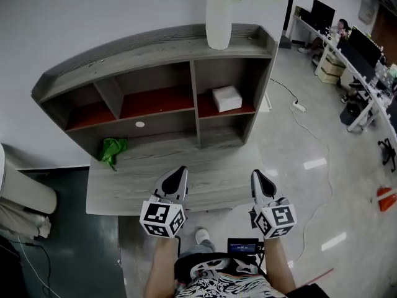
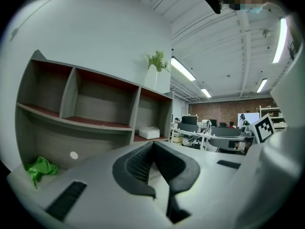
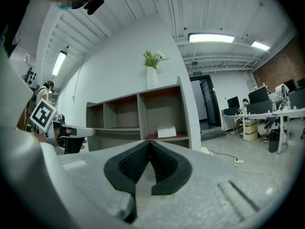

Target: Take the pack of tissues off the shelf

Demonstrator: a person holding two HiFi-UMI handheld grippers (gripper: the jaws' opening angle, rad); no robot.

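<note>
The pack of tissues (image 1: 226, 98) is a white block on the red shelf board in the right-hand compartment of the grey wooden shelf unit (image 1: 149, 48). It also shows small in the left gripper view (image 2: 148, 132) and in the right gripper view (image 3: 167, 132). My left gripper (image 1: 180, 172) and right gripper (image 1: 257, 176) hang side by side over the unit's low front ledge, well short of the pack. Both point toward the shelves. Each has its jaws shut tip to tip with nothing between them (image 2: 153, 143) (image 3: 149, 143).
A tall white vase (image 1: 218, 17) with a plant stands on top of the unit above the pack. A crumpled green cloth (image 1: 111, 149) lies at the left of the low ledge. Office desks (image 1: 347, 54) and a floor cable (image 1: 304, 129) lie to the right.
</note>
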